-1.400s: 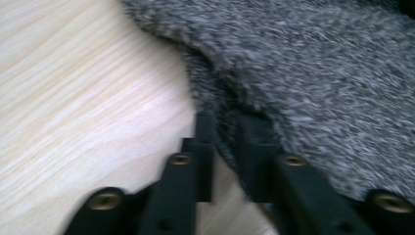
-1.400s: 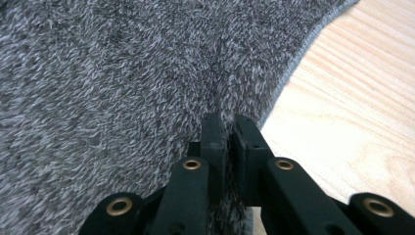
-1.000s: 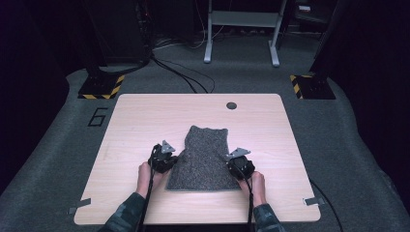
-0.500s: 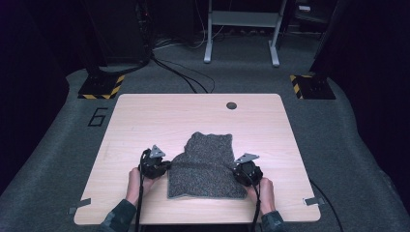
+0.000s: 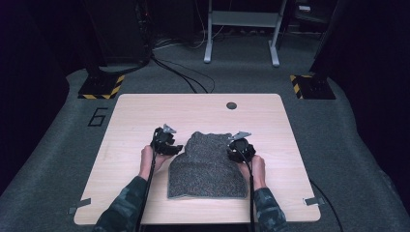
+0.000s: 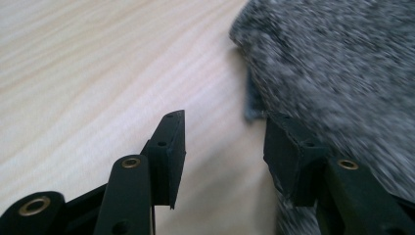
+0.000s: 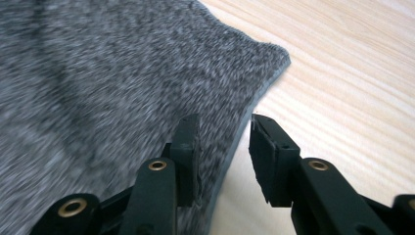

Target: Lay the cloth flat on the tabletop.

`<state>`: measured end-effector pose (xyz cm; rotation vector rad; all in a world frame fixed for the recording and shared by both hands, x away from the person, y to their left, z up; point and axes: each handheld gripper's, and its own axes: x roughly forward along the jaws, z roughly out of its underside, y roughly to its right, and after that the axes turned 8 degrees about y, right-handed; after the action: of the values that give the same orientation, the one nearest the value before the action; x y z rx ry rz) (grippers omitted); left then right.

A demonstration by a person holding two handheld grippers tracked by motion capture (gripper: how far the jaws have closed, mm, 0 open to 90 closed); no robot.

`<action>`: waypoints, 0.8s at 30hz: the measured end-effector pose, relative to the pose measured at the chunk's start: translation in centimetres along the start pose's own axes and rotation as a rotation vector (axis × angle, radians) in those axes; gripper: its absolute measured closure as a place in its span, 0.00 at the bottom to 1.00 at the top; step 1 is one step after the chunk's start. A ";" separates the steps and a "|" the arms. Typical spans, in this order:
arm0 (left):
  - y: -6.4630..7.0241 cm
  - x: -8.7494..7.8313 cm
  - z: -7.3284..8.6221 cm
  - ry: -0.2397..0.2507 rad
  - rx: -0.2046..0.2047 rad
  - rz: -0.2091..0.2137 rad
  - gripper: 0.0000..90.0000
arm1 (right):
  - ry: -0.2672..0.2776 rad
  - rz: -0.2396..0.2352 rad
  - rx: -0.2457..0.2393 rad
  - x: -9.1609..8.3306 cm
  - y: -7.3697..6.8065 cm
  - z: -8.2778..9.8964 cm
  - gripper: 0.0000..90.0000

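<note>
Cloth: grey knitted garment (image 5: 207, 164), soft, limp, light; mid-surface (image 5: 145, 111), nearer the person than the round hole (image 5: 231, 105)
Grip: side hems
Left tongs (image 6: 222, 142): apart, just opening, nothing clamped
Right tongs (image 7: 224, 147): apart, just opening, straddling the hem

Grey cloth (image 6: 342, 63) blurred and edge-cropped in both gripper views, forearms (image 5: 123, 208) cut off below

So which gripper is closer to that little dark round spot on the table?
Right. The right gripper sits just below the dark round spot; the left gripper sits farther off, across the grey cloth.
</note>
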<state>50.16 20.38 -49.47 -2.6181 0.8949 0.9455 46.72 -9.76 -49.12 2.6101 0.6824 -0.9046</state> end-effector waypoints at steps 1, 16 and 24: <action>-0.1 0.4 -0.2 -0.012 0.001 0.022 0.55 | -0.005 0.008 0.010 0.3 0.1 -0.2 0.71; 2.0 2.9 -0.4 -0.024 0.055 0.070 0.74 | -0.013 -0.018 0.063 2.4 0.3 0.5 0.76; 2.5 1.7 -0.4 0.031 0.115 -0.053 0.99 | -0.023 -0.001 0.036 2.0 -0.8 0.6 0.98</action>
<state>49.91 17.45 -50.22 -2.5519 0.8557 0.8171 47.36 -8.65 -50.96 2.6266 0.6682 -0.9547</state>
